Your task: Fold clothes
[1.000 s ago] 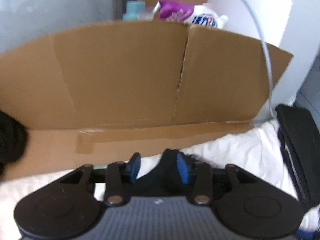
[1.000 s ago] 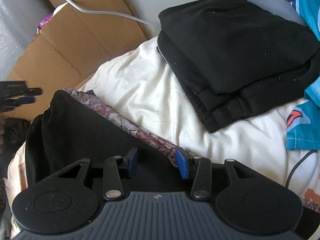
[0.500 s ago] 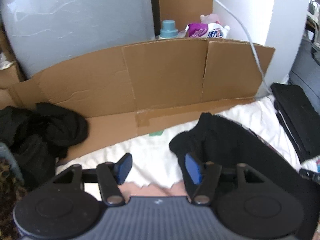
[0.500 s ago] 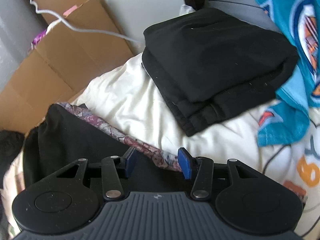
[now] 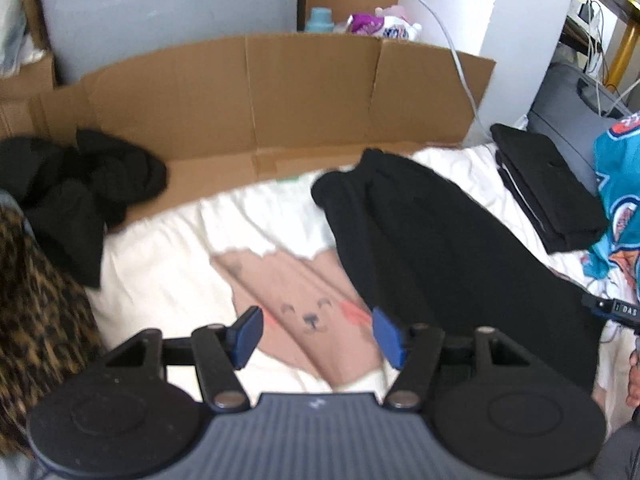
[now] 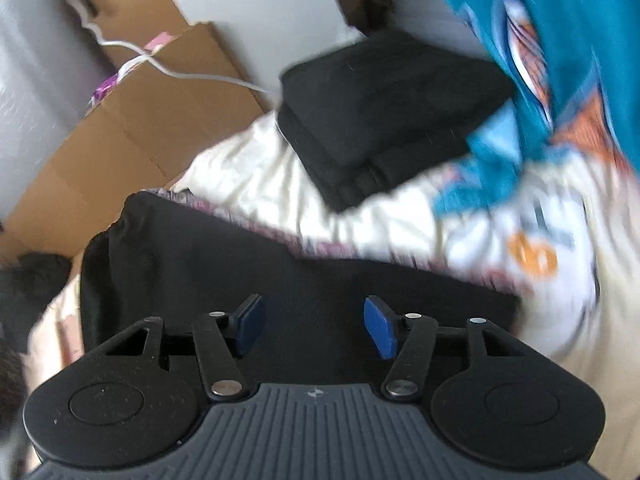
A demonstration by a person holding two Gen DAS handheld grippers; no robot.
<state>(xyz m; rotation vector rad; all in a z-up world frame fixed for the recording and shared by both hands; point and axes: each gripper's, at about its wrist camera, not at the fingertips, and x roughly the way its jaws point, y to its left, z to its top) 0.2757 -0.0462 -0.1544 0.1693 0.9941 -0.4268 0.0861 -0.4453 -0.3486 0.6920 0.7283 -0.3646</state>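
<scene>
Black garment (image 5: pixel 440 240) flat on bedsheet (image 5: pixel 160 264) | jaws apparently empty

Bed with a cream, bear-printed sheet (image 5: pixel 168 276); spread black garment (image 5: pixel 440 248) centre-right, folded black stack (image 5: pixel 548 192) right, crumpled black clothes (image 5: pixel 72 188) left.

black garment (image 5: pixel 440 240) | cream sheet (image 5: pixel 160 264) | pink bear print (image 5: pixel 308 316) | teal-orange cloth (image 6: pixel 540 60) | leopard-print fabric (image 5: pixel 36 304)
</scene>
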